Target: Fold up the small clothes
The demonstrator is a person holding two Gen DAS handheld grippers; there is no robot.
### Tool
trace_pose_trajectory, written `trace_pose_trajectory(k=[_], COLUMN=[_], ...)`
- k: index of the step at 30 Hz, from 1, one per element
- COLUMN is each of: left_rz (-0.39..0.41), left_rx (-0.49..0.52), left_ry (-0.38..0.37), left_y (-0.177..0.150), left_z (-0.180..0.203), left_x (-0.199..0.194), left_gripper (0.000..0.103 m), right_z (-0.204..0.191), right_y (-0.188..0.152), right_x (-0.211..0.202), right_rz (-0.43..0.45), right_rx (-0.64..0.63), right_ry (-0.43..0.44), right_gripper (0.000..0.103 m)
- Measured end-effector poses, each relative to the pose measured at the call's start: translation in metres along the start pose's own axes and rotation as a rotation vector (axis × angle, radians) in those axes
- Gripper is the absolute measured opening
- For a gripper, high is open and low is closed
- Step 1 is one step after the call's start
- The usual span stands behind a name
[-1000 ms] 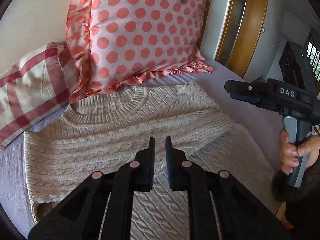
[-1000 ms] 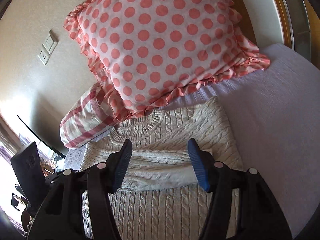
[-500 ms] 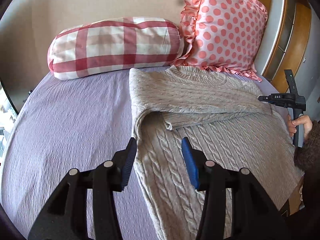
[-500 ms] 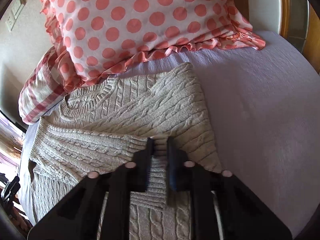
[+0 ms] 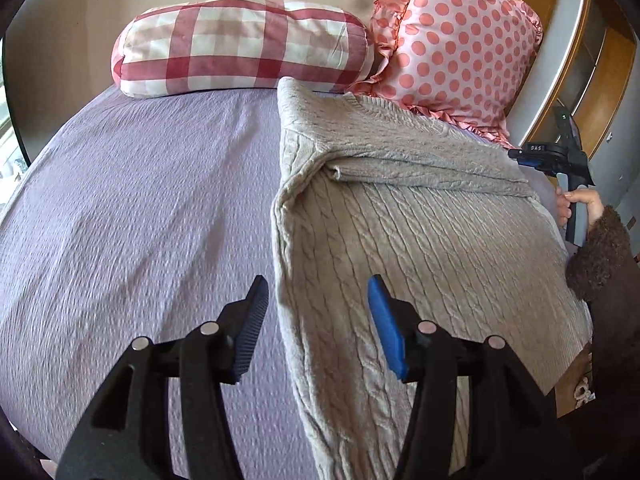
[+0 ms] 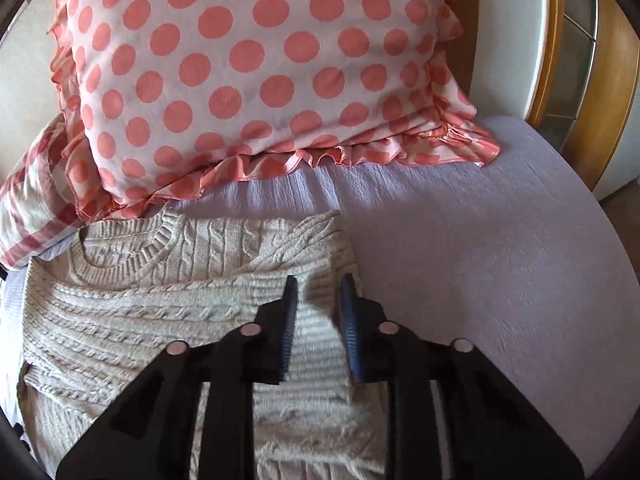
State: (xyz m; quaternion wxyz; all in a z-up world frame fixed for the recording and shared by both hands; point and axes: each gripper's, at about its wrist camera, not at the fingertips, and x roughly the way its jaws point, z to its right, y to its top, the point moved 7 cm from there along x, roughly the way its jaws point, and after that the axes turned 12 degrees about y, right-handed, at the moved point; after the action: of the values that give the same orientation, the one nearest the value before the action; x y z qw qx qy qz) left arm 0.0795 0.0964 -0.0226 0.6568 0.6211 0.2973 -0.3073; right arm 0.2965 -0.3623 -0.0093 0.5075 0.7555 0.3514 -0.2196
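Note:
A cream cable-knit sweater lies flat on the lilac bed, its sleeves folded across the chest. My left gripper is open and empty, hovering over the sweater's left side edge. My right gripper is open with a narrow gap, above the sweater's right shoulder, holding nothing. The right gripper also shows in the left wrist view, held by a hand at the bed's right side.
A polka-dot pink pillow and a red checked bolster stand at the head of the bed. The lilac bedspread spreads left of the sweater and right of it. A wooden frame is at the right.
The left gripper pulled back to the sweater's left edge and opened wider. The right gripper, shut half a second ago over the folded sleeve, has opened slightly and moved toward the right shoulder.

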Motion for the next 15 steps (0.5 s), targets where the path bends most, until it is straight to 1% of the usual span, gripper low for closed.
trace_pose_trajectory(k=[1, 2, 3, 4, 6, 8, 10, 12, 15], left_rz=[-0.007, -0.015, -0.026, -0.038, -0.026, -0.026, -0.023, -0.016, -0.006], left_rx=[-0.004, -0.011, -0.019, -0.027, -0.034, -0.046, -0.052, -0.056, -0.072], left_ry=[-0.002, -0.008, -0.018, -0.031, -0.051, -0.085, -0.114, -0.125, -0.139], left_y=[-0.007, -0.013, -0.020, -0.027, -0.036, -0.043, -0.051, -0.057, -0.067], left_z=[-0.002, -0.004, -0.005, -0.005, -0.006, -0.004, -0.001, 0.002, 0.006], left_x=[-0.002, -0.004, -0.005, -0.006, -0.012, -0.019, -0.024, -0.029, -0.036], left_gripper=[0.055, 0.055, 0.055, 0.055, 0.056, 0.055, 0.055, 0.054, 0.050], right_z=[-0.003, -0.007, -0.004, 0.000, 0.007, 0.016, 0.017, 0.016, 0.014], right_y=[-0.009, -0.020, -0.037, -0.055, -0.092, -0.126, -0.155, -0.175, -0.200], right_x=[-0.016, -0.030, -0.043, -0.053, -0.070, -0.083, -0.097, -0.113, -0.131], right_rz=[0.018, 0.018, 0.004, -0.012, -0.053, -0.078, -0.083, -0.048, -0.034], right_rx=[0.017, 0.024, 0.029, 0.034, 0.055, 0.078, 0.080, 0.080, 0.101], right_ry=[0.051, 0.086, 0.101, 0.113, 0.135, 0.145, 0.141, 0.155, 0.182], right_gripper=[0.059, 0.059, 0.058, 0.056, 0.042, 0.038, 0.035, 0.034, 0.032])
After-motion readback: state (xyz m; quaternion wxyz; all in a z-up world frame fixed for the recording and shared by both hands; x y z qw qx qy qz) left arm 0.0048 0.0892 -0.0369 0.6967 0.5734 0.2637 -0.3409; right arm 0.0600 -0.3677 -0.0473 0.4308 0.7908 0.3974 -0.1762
